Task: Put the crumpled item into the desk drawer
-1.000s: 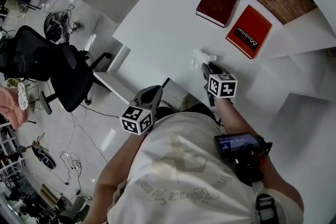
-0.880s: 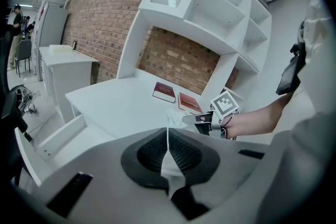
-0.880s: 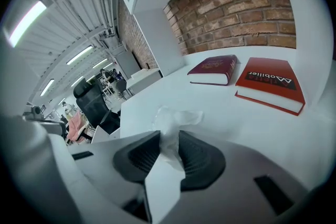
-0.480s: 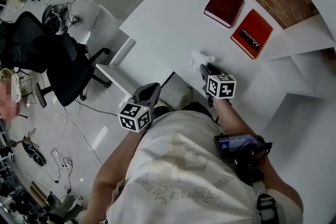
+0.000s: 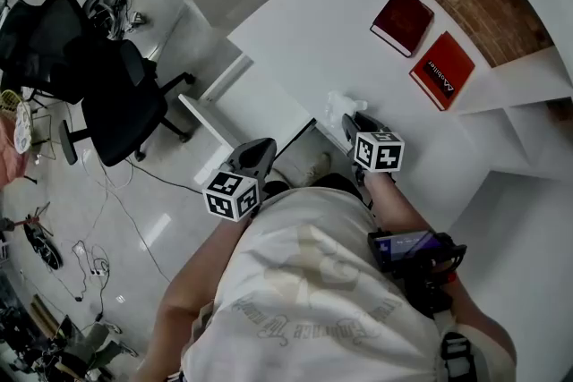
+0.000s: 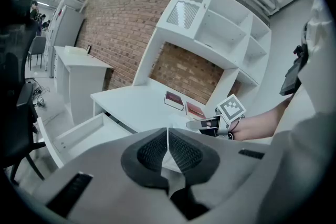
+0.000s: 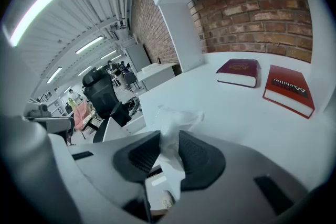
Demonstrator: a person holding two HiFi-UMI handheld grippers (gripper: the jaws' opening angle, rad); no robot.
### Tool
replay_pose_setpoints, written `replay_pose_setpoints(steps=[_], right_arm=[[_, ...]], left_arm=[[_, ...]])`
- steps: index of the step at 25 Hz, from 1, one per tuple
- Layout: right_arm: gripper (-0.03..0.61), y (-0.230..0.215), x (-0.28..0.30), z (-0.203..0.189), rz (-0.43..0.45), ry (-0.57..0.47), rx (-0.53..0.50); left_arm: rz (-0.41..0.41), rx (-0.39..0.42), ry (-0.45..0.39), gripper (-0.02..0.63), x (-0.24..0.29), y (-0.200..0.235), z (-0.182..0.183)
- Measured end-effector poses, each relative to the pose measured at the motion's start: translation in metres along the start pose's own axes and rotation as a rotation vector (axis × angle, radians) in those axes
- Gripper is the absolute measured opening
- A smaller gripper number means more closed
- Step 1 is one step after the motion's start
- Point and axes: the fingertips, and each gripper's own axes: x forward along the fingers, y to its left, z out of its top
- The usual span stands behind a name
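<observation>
A crumpled white tissue (image 5: 337, 107) hangs between the jaws of my right gripper (image 5: 346, 123), which is shut on it. In the right gripper view the crumpled tissue (image 7: 176, 122) sticks up past the right gripper (image 7: 169, 140), just above the white desk (image 5: 331, 40) near its front edge. The open desk drawer (image 5: 251, 101) juts out to the left, below the desktop. My left gripper (image 5: 257, 157) hovers in front of the drawer, with nothing in it. Its pads meet in the left gripper view, where the left gripper (image 6: 168, 135) looks over the drawer (image 6: 84, 136).
A dark red book (image 5: 403, 21) and a red book (image 5: 441, 70) lie at the back of the desk by the brick wall. A black office chair (image 5: 107, 94) stands on the floor left of the drawer. White shelving rises on the right.
My right gripper has carried the tissue away from the books, toward the desk's front edge beside the drawer. The left gripper has shifted the same way. Both stay shut.
</observation>
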Motion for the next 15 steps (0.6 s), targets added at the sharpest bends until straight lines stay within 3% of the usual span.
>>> replay_pose_setpoints(steps=[15], right_arm=[[0.120, 0.086, 0.021, -0.001, 0.054, 0.000, -0.092]], left_arm=[[0.074, -0.028, -0.079, 0.028, -0.073, 0.049, -0.007]])
